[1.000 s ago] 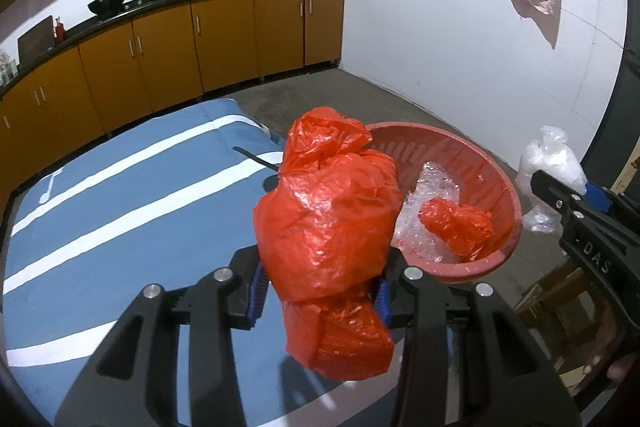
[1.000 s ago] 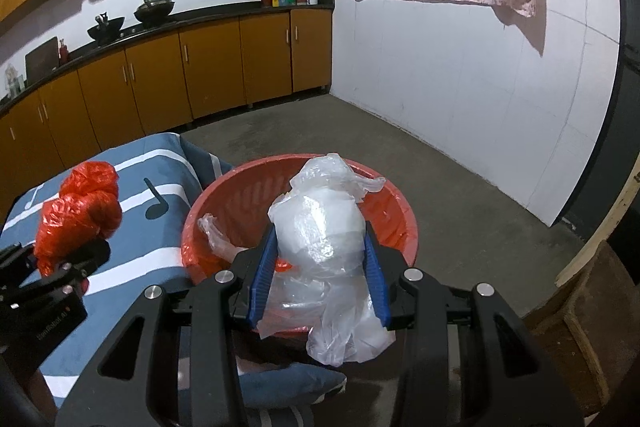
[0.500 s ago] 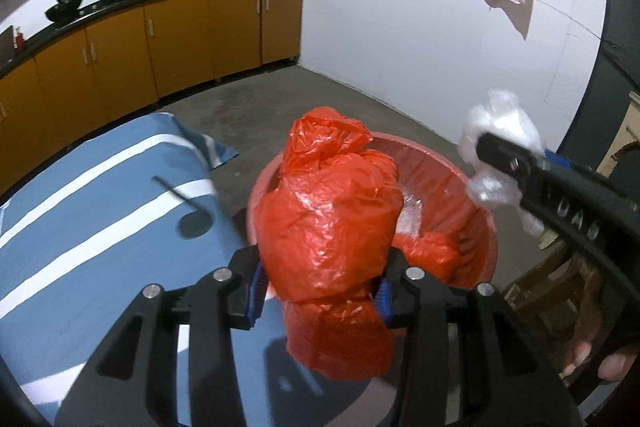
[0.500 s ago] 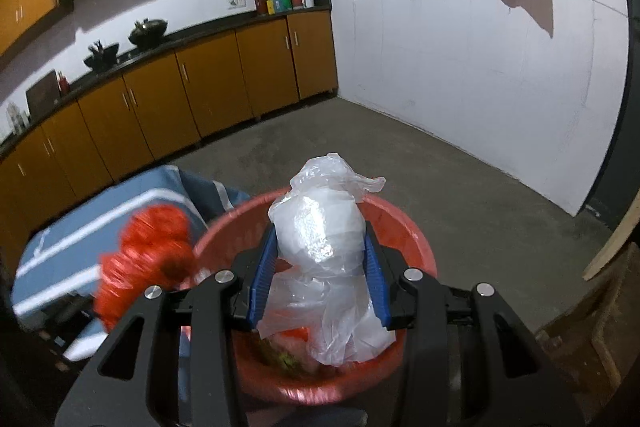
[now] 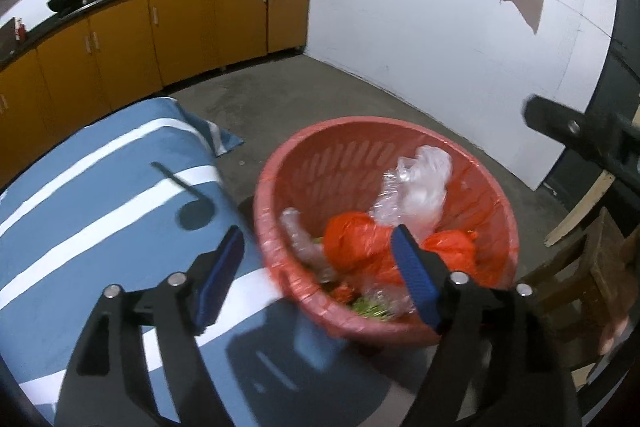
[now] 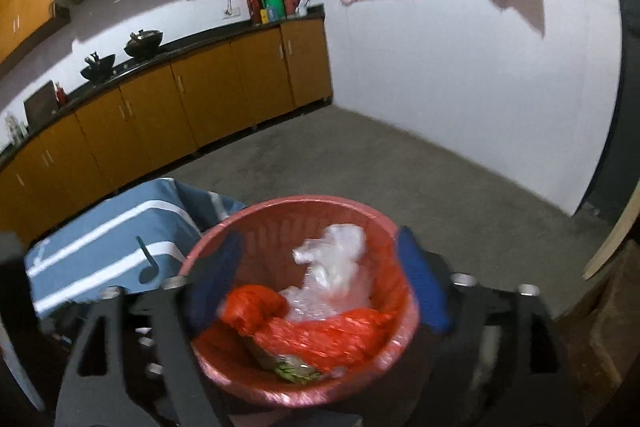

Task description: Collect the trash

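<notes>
Both claws are opening above the red plastic basket [image 5: 352, 151], nothing between their pads: the left claw [image 5: 316, 267] and right claw [image 6: 320, 279] are hanging empty. The red bag [image 5: 352, 243] and clear bag [image 5: 416, 183] are lying inside. Light bags may spring out if a claw snags the rim.

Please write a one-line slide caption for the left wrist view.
Left claw opening, empty, above the red basket of bagged trash.
</notes>
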### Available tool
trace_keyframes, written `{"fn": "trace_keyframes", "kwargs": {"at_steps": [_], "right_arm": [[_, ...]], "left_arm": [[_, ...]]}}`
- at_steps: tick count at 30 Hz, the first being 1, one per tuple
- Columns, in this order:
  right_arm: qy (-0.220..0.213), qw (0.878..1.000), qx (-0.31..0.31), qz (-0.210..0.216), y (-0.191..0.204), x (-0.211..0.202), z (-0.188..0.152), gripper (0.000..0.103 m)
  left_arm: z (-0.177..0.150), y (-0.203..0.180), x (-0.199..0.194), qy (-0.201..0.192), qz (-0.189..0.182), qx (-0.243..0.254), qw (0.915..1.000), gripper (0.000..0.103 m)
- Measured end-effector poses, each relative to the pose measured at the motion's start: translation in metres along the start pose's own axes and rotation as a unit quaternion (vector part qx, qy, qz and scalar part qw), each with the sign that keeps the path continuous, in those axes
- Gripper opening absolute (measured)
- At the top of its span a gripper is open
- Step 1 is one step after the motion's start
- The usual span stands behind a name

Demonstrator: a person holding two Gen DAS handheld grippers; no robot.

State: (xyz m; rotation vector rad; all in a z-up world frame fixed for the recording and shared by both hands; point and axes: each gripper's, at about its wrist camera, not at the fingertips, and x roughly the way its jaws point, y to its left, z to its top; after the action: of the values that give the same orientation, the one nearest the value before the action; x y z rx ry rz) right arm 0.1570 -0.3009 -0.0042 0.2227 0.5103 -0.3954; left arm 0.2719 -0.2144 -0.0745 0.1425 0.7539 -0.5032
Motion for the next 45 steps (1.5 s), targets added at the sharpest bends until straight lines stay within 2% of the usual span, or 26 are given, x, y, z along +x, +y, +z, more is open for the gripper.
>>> {"fn": "trace_keyframes", "kwargs": {"at_steps": [2,3,5,9,12,15,21,25,29,35,45], "right_arm": [[-0.033,0.999,-0.011,-0.024,0.004,-0.018,-0.007,0.096],[-0.04,0.999,-0.019,-0.03,0.006,-0.026,-0.01,0.1],[-0.051,0.997,-0.034,-0.043,0.012,-0.041,-0.017,0.101],[-0.061,0.996,-0.047,-0.037,0.021,-0.068,-0.028,0.101],[-0.066,0.996,-0.045,-0.031,0.026,-0.088,-0.036,0.101],[-0.071,0.996,-0.047,-0.031,0.031,-0.11,-0.048,0.101],[-0.08,0.995,-0.055,-0.021,0.042,-0.14,-0.061,0.101],[-0.068,0.996,-0.059,-0.013,0.052,-0.151,-0.071,0.101],[-0.068,0.995,-0.066,0.007,0.062,-0.163,-0.083,0.101],[-0.085,0.991,-0.103,0.013,0.078,-0.181,-0.097,0.101],[-0.086,0.99,-0.106,0.031,0.083,-0.201,-0.111,0.101]], "left_arm": [[-0.006,0.007,-0.014,-0.012,0.011,-0.003,0.9999,0.083],[-0.01,0.014,-0.026,-0.022,0.018,-0.006,0.9996,0.086],[-0.016,0.023,-0.047,-0.039,0.03,-0.012,0.9987,0.091],[-0.036,0.044,-0.098,-0.074,0.06,-0.03,0.995,0.099],[-0.05,0.056,-0.131,-0.093,0.083,-0.044,0.9912,0.099],[-0.067,0.069,-0.168,-0.116,0.111,-0.06,0.9852,0.099],[-0.099,0.086,-0.23,-0.155,0.177,-0.093,0.9675,0.099],[-0.116,0.087,-0.251,-0.157,0.213,-0.097,0.9594,0.099],[-0.133,0.088,-0.267,-0.156,0.214,-0.105,0.9586,0.099],[-0.152,0.083,-0.278,-0.144,0.224,-0.098,0.9588,0.099],[-0.168,0.07,-0.294,-0.155,0.216,-0.091,0.9595,0.099]]}}
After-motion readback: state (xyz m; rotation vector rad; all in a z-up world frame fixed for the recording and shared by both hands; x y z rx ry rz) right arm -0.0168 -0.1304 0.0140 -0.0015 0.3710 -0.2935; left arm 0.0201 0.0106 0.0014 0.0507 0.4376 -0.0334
